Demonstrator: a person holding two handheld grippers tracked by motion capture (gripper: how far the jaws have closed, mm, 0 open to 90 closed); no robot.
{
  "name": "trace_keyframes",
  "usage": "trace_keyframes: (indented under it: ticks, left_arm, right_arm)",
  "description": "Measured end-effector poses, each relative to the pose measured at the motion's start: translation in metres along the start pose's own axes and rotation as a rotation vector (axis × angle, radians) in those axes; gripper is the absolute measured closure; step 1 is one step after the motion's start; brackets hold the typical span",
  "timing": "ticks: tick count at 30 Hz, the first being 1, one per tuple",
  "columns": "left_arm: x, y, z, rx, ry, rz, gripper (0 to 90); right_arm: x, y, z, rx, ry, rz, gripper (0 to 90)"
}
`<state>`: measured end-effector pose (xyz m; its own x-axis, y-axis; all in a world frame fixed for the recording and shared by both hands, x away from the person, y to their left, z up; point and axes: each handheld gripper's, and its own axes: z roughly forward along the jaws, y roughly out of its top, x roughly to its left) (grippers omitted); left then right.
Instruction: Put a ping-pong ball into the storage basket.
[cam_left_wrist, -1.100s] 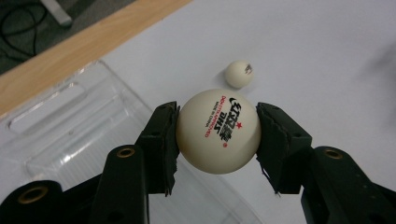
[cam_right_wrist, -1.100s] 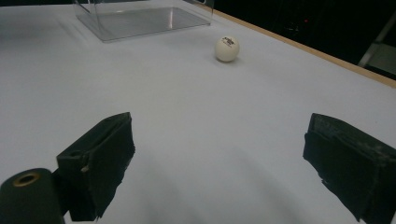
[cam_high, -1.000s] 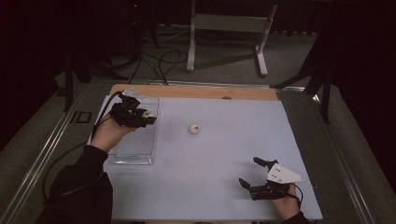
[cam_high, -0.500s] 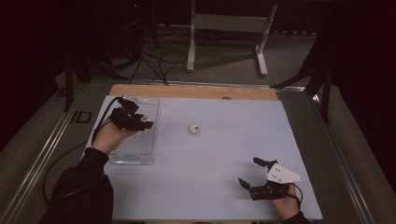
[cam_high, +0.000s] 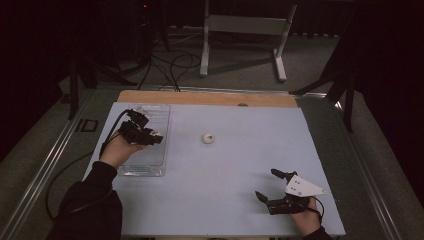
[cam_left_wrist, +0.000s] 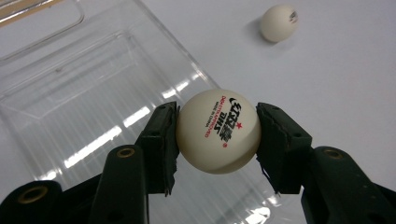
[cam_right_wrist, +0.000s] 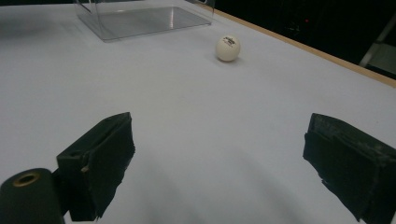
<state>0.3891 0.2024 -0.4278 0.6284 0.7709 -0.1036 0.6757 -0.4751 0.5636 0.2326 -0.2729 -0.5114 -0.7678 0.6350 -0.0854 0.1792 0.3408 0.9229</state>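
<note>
Left gripper view | your left gripper (cam_left_wrist: 218, 133) clamps a white ball (cam_left_wrist: 218, 131) between its pads, above the clear tray (cam_left_wrist: 84, 93) | lower inside the walls before releasing | right gripper (cam_right_wrist: 219, 163) gapes empty; second ball (cam_right_wrist: 228, 47) ahead of it.

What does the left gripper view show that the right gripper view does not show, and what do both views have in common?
The left gripper view alone shows a white ball with red and black print clamped between the left gripper jaws, held above the clear plastic box.

The right gripper view alone shows the right gripper with its jaws wide apart and nothing between them, plus the wooden edge of the table.

Both share the clear plastic box, the pale blue table surface and a second white ball lying loose on it, apart from the box.
</note>
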Motion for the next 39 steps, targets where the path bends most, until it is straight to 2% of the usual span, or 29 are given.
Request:
trace_keyframes:
  ticks: [10, 17, 26, 29, 33, 39]
  left_arm:
    - [0.004, -0.007, 0.011, 0.03, -0.003, -0.011, 51.9]
    - [0.007, -0.011, 0.018, 0.048, -0.005, -0.041, 51.9]
    - [0.007, -0.013, 0.027, 0.093, -0.022, -0.031, 51.8]
    - [0.007, -0.014, 0.028, 0.093, -0.01, -0.027, 51.4]
    - [0.008, -0.013, 0.025, 0.077, -0.012, -0.044, 50.7]
    - [0.008, -0.01, 0.019, 0.059, 0.004, -0.062, 31.6]
  right_arm:
    - [0.0, 0.0, -0.001, -0.004, -0.003, 0.001, 8.6]
    - [0.0, 0.0, -0.001, -0.003, -0.005, 0.003, 8.6]
    - [0.0, 0.0, 0.0, 0.004, -0.003, 0.003, 8.6]
    - [0.0, 0.0, 0.0, 0.002, -0.005, 0.005, 8.5]
    - [0.0, 0.0, 0.0, 0.006, -0.008, 0.002, 8.6]
    - [0.0, 0.0, 0.0, 0.005, -0.008, 0.001, 8.5]
